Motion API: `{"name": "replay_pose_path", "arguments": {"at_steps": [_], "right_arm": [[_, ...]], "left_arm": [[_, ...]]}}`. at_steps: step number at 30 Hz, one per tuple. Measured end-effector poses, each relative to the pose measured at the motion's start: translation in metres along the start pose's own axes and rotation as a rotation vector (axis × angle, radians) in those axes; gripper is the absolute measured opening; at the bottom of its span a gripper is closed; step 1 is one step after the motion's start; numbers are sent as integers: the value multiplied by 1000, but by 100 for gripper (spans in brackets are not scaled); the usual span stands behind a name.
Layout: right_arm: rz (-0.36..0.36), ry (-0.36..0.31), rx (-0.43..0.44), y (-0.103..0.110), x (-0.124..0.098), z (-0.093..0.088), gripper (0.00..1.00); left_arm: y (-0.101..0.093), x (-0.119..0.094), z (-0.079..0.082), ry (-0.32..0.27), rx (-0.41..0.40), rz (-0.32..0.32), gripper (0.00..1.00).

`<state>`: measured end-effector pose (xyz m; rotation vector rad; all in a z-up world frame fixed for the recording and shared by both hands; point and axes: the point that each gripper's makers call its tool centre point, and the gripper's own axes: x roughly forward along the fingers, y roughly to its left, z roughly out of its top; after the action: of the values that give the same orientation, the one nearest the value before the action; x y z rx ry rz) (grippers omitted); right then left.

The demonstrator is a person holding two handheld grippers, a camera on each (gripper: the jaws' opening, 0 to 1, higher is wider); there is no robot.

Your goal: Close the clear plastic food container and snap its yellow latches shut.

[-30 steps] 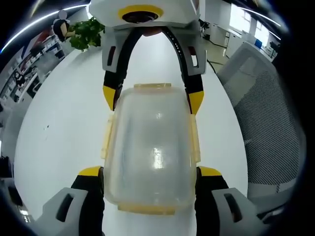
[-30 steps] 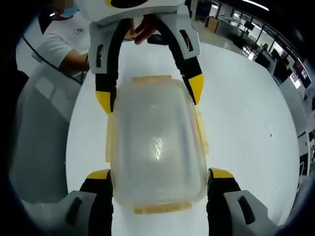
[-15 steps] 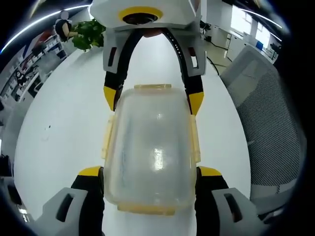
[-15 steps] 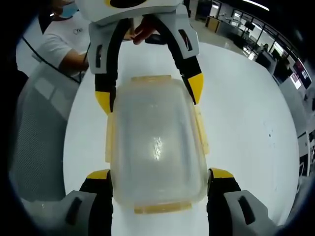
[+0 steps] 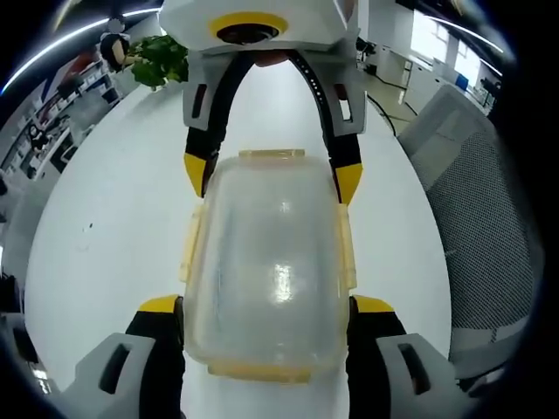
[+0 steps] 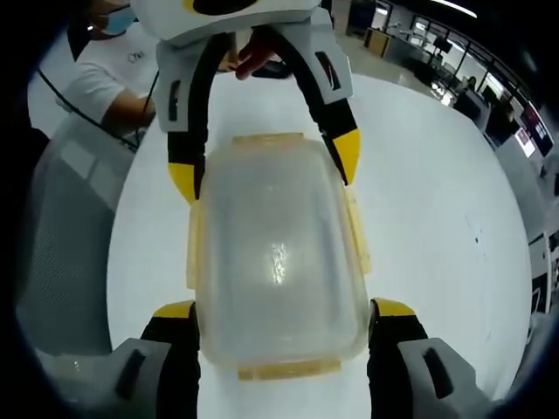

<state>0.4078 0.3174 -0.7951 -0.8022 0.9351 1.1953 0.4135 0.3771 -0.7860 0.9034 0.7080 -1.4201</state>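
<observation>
Counts first: one clear container (image 5: 266, 262) with its lid on, four yellow latches on it (one per side), and two grippers, one at each short end.

In the left gripper view, the left gripper (image 5: 266, 305) has its yellow-tipped jaws hugging the near end of the container, one on each long side, right up against the walls, so it looks clamped on it. The right gripper (image 5: 271, 175) comes in from the far side and its tips sit at the far corners the same way. Side latches (image 5: 186, 244) lie flat along the long edges, the end latches show as yellow strips at the near and far rims. Can't tell if any are actually snapped.

Right gripper view is the mirror of that: container (image 6: 278, 262) dead centre between the right gripper (image 6: 279, 310) jaws, which press the near end, and the left gripper (image 6: 262, 170) holds the far end, with a hand (image 6: 253, 54) behind it.

Surface is a plain white table (image 5: 113, 218), container sitting flat on it. Room looks like an open office: mesh chair (image 5: 489, 218) just off the table edge, green plant (image 5: 157, 57) at the far end, a person in a white shirt (image 6: 113, 74) across the table.
</observation>
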Motion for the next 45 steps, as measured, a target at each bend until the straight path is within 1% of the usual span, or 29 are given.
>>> {"name": "replay_pose_path", "arguments": {"at_steps": [19, 33, 38, 45], "right_arm": [[2, -2, 11, -14, 2, 1, 80], [6, 12, 6, -23, 4, 2, 81], [3, 27, 6, -31, 6, 3, 81], [-3, 12, 11, -38, 7, 4, 81]], "left_arm": [[15, 4, -1, -4, -7, -2, 77], [25, 6, -1, -9, -21, 5, 78], [32, 7, -2, -7, -22, 8, 79], [40, 7, -3, -9, -22, 8, 79]]}}
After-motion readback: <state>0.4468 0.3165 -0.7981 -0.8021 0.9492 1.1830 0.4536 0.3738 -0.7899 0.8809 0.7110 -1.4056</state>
